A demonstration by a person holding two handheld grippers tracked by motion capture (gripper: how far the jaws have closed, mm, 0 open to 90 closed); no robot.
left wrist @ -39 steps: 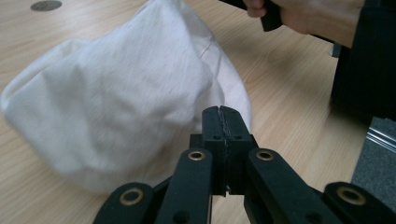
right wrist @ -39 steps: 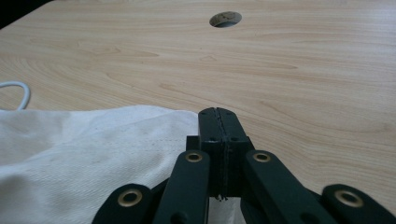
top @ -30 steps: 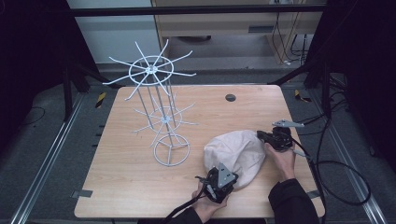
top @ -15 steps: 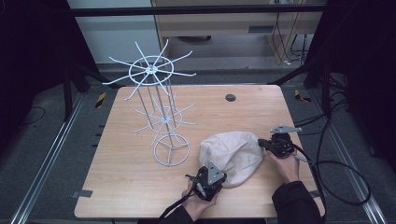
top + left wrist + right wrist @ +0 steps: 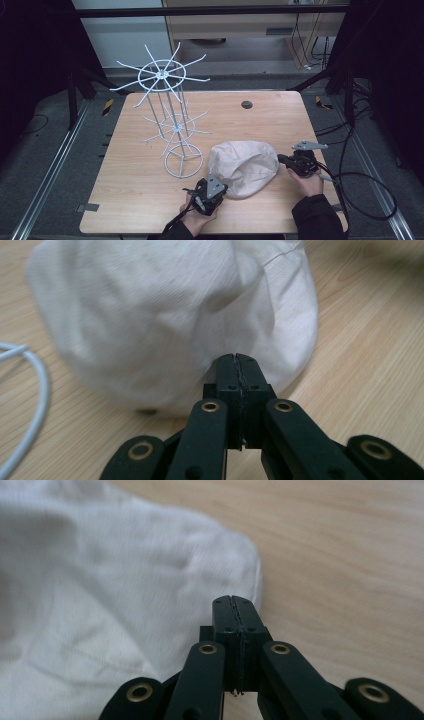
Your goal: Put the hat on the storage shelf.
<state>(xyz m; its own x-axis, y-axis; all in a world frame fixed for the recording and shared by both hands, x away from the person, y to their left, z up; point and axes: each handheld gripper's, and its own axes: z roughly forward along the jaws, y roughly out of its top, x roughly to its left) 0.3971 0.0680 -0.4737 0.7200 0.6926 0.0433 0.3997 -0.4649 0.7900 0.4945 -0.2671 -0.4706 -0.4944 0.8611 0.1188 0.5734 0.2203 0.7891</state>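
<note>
**Two closed grippers at a pale cap, with a wire rack waiting**

On the wooden table (image 5: pixel 150 200) the tall white wire rack (image 5: pixel 170 120) stands left of centre, its spokes bare. Just right of its ring base, toward the near edge, lies the cream fabric cap (image 5: pixel 245 167), domed and slumped. The left gripper (image 5: pixel 210 192) sits at the cap's near-left edge, the right gripper (image 5: pixel 292 162) at its right edge; the gripper views show each pair of jaws pressed together with no cloth between them, tips against or just over the fabric.

The step, as I judge it, is getting hold of the cap for hanging. To do it well, the jaws should spread first, then bite a firm fold at the rim rather than the loose dome, one on each side, so that the cap lifts evenly.

I can read no brand, label or writing anywhere on the cap, rack or grippers.
</note>
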